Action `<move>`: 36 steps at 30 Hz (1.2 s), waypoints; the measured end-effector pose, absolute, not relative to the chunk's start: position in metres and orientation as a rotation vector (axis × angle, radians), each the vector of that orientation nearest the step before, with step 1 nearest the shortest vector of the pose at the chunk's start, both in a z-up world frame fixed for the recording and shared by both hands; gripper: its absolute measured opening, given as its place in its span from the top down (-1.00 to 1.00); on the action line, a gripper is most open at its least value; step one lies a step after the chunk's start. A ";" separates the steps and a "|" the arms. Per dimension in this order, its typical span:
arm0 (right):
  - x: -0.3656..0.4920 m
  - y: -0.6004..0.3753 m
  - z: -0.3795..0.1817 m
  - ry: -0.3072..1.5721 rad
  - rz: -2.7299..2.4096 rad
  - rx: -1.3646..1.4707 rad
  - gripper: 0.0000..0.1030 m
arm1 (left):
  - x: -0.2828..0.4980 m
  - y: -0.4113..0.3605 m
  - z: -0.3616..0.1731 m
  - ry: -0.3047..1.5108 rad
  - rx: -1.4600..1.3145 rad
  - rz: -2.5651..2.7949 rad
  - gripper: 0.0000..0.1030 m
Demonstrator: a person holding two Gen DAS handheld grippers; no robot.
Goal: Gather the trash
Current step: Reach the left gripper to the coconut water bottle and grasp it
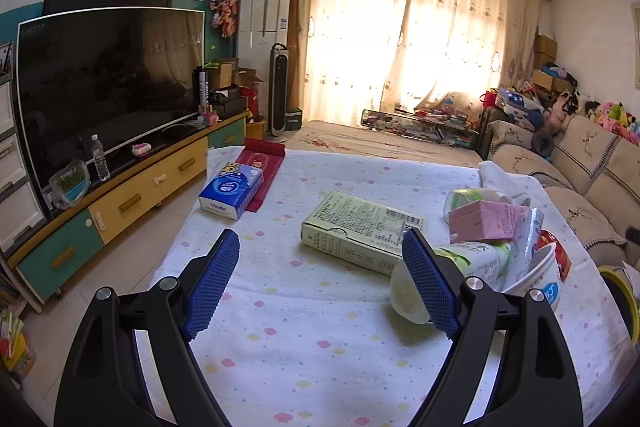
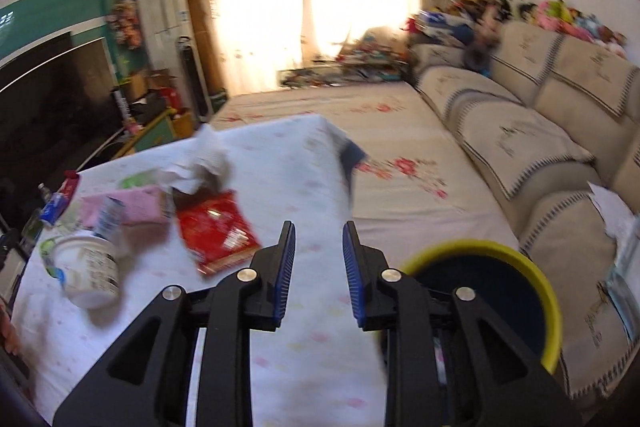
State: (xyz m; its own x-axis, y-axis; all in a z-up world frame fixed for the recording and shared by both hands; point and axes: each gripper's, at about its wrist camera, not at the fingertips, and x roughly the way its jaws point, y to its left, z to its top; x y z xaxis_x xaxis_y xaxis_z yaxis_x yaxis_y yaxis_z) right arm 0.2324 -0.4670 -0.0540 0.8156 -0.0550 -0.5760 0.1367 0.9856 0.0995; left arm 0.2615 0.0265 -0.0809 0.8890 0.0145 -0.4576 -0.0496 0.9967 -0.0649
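1. The left tool [image 1: 320,263] hangs over the bench [image 1: 304,347] with its jaws wide and empty; the right tool [image 2: 319,255] is narrowly parted, nothing between its pads.
2. Just right of the right tool sits the yellow-rimmed bin [image 2: 532,267]; its contents are hidden, so what is already collected I cannot tell.
3. Left of the bin, trash remains on the bench: a white cup [image 2: 90,275], a red packet [image 2: 218,231], a pink box [image 2: 140,209], probably crumpled paper beyond.
4. Farther from the bin lies a pale carton [image 1: 360,231]. Most collecting seems left.
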 end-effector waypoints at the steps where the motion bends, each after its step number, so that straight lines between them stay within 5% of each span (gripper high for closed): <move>1: 0.238 -0.459 -0.051 0.598 -0.086 0.128 0.54 | 0.262 0.025 -0.081 0.478 -0.071 0.021 -0.60; 18: 0.262 -0.423 -0.070 0.644 0.022 0.122 0.28 | 0.323 -0.001 -0.120 0.781 -0.214 -0.312 -0.62; 31: 0.264 -0.419 -0.073 0.666 0.052 0.128 0.21 | 0.360 -0.017 -0.133 0.825 -0.254 -0.536 -0.69; 36: 0.265 -0.419 -0.074 0.670 0.057 0.131 0.20 | 0.350 -0.024 -0.121 0.748 -0.213 -0.600 -0.21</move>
